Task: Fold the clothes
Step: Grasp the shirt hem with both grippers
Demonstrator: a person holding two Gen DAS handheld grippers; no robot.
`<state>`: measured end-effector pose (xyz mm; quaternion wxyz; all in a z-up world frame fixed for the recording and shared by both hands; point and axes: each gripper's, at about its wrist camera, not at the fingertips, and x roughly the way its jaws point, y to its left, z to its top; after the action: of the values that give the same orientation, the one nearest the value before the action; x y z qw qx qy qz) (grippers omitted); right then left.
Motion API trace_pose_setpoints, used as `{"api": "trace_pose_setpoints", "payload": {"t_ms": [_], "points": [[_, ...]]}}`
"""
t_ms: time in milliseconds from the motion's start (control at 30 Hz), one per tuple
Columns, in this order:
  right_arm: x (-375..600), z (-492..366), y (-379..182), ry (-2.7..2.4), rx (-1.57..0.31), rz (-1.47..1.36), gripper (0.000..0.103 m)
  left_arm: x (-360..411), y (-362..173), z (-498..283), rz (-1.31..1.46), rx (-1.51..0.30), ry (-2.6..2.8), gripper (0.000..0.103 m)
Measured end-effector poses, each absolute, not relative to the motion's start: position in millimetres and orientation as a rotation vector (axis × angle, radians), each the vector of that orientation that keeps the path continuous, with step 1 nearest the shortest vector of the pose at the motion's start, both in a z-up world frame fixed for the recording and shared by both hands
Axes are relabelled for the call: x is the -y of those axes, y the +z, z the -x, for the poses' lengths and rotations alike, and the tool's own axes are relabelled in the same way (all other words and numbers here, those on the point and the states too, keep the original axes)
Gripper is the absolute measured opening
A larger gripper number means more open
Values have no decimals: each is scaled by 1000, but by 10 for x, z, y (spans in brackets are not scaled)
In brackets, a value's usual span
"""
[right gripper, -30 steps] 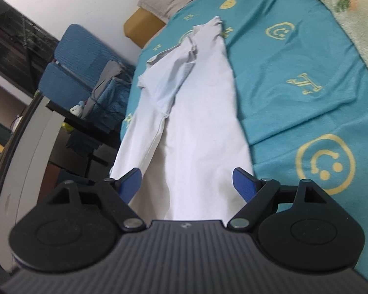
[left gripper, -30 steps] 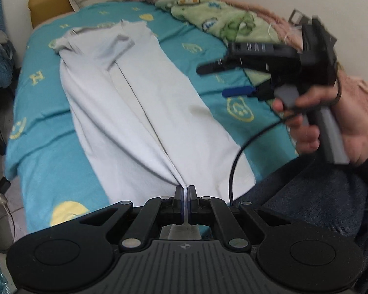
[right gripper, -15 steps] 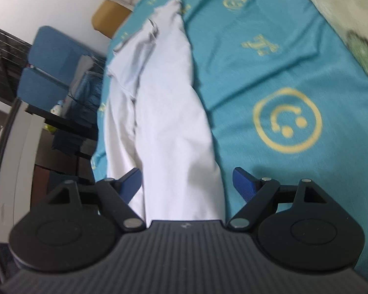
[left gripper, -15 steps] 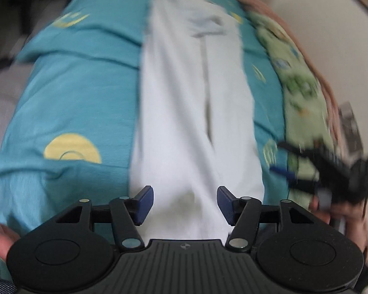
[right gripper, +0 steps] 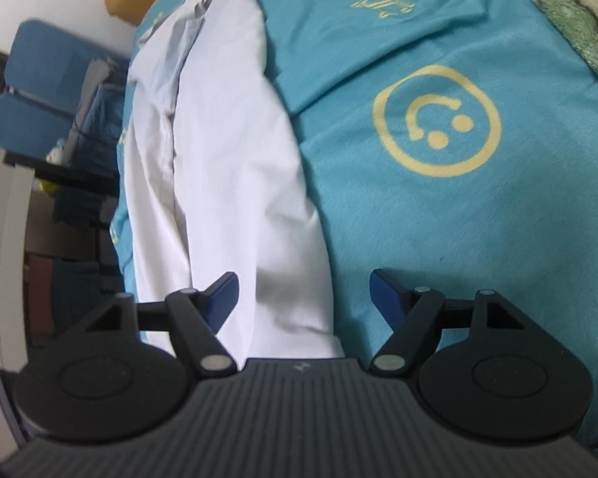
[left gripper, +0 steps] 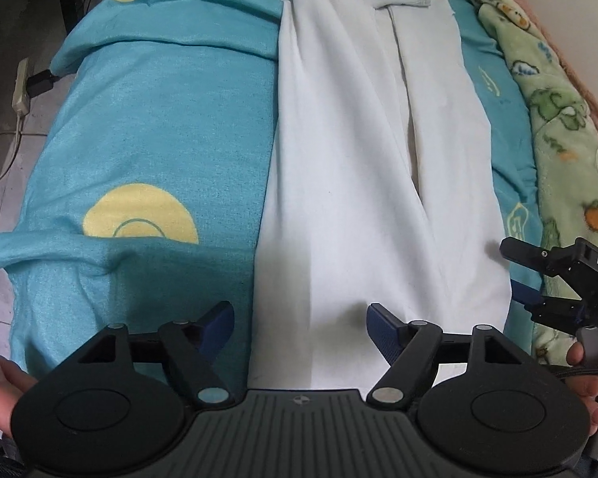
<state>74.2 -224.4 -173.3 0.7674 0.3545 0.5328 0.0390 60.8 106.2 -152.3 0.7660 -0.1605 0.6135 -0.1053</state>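
Note:
A white garment (left gripper: 351,183) lies lengthwise on the bed, its two long sides folded in so they meet along a middle seam. It also shows in the right wrist view (right gripper: 235,167). My left gripper (left gripper: 301,328) is open and empty, hovering over the garment's near hem at its left edge. My right gripper (right gripper: 303,294) is open and empty over the hem's right corner. The right gripper also shows in the left wrist view (left gripper: 538,279) at the far right, held in a hand.
The bed has a teal sheet with yellow smiley faces (left gripper: 147,119). A green patterned blanket (left gripper: 554,111) lies along the wall side. A power strip and cables (left gripper: 20,87) lie on the floor to the left. Blue chairs with clothes (right gripper: 56,79) stand beyond the bed.
My left gripper let go of the garment's hem and opened, then swung left to look straight down the garment. My right gripper stayed open and moved lower toward the hem's right corner.

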Motion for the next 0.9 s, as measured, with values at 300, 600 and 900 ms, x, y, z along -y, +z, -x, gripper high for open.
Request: {"api": "trace_pose_setpoints", "payload": {"t_ms": [300,600,900], "points": [[2019,-685,-1654,142,-1214,-632,75,-1099,-1426,-606,342,-1275,-204,2],[1872,-550,-1564,112,-1234,-508,64,-1258,-1376,-559,426,-1248,-75,5],[1700,-576,-1639,183,-1290,-405,64,-1031,-1548,-583,314,-1341,-126,61]]}}
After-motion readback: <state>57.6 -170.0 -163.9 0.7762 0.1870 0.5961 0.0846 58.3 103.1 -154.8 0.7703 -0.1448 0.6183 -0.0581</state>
